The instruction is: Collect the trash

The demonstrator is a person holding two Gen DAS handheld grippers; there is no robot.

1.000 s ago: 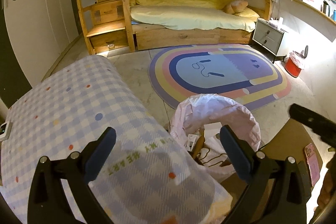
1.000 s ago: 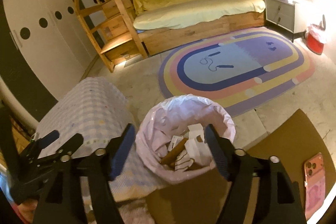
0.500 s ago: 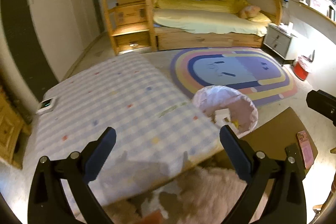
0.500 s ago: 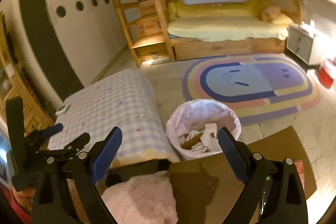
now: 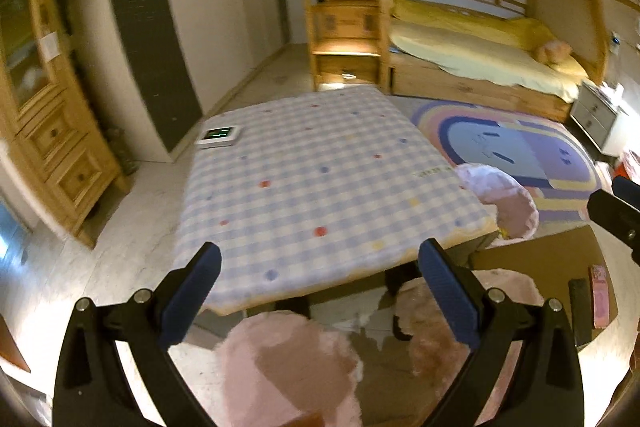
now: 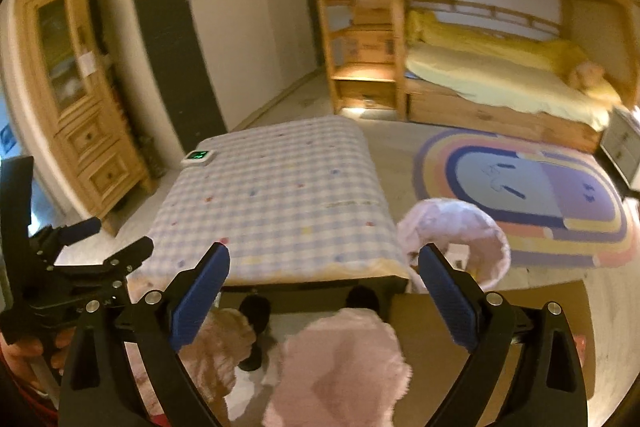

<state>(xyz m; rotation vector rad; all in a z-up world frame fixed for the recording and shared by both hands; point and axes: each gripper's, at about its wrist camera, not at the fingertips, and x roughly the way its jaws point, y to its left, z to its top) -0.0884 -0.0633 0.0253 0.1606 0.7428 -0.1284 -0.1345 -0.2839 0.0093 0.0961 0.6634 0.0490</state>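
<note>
Both my claws are up high, empty. My left gripper [image 5: 320, 295] has its blue-padded fingers [image 5: 192, 297] spread wide, nothing between them; my right gripper [image 6: 322, 297] is spread just as wide, also holding nothing. Ahead of both claws, past the fingertips, is the table covered in a blue-and-white checked cloth with coloured dots [image 5: 320, 179], its near edge just beyond my left fingers. At the far left corner of that cloth sits a small white device with a green lit display [image 5: 218, 136], also seen from the right wrist [image 6: 199, 157]. The task thing, the waste bin lined with a pale pink plastic bag [image 5: 502, 201], stands on the floor to the right of the table, touching or just beside its right edge; from my right claw it is ahead and right, partly behind the right finger [image 6: 456, 231]. Its contents are mostly hidden at this angle. Below my claws are fluffy pink slippers [image 5: 288, 367] on the floor, and to the right a brown cardboard sheet [image 5: 532, 259] with a pink phone [image 5: 599, 301] lying on it. Farther ahead, a rainbow oval rug with a face [image 6: 524, 191] lies in front of a wooden bunk bed with yellow bedding [image 6: 492, 75]. My left gripper also shows at the left edge of the right wrist view [image 6: 80, 247]. Frames blurred.
</note>
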